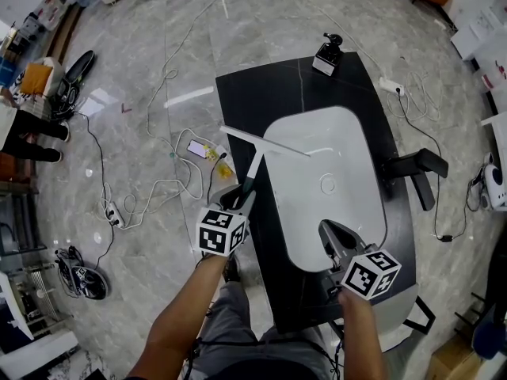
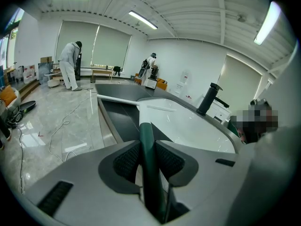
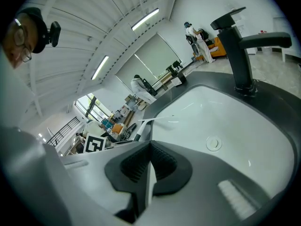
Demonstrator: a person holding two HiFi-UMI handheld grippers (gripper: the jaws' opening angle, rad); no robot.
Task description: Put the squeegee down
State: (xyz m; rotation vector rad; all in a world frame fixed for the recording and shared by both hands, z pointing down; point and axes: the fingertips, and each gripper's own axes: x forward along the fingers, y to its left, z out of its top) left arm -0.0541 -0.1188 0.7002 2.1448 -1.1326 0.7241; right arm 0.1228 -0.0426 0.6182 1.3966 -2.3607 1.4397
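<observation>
The squeegee has a dark green handle (image 2: 146,145) and a long white blade (image 1: 264,141). My left gripper (image 1: 240,196) is shut on the handle and holds the squeegee over the left rim of the white sink (image 1: 348,145), with the blade (image 2: 116,98) pointing away from me across the black counter (image 1: 261,93). From the right gripper view the squeegee (image 3: 151,121) shows beyond the basin's far rim. My right gripper (image 1: 329,234) hovers over the near end of the sink, its jaws closed together with nothing between them.
A black faucet (image 3: 239,51) stands on the counter's right side, and the drain (image 3: 214,143) lies mid-basin. A small black-and-white device (image 1: 327,54) sits at the counter's far end. Cables trail over the marble floor (image 1: 142,133) to the left. People stand far off in the room.
</observation>
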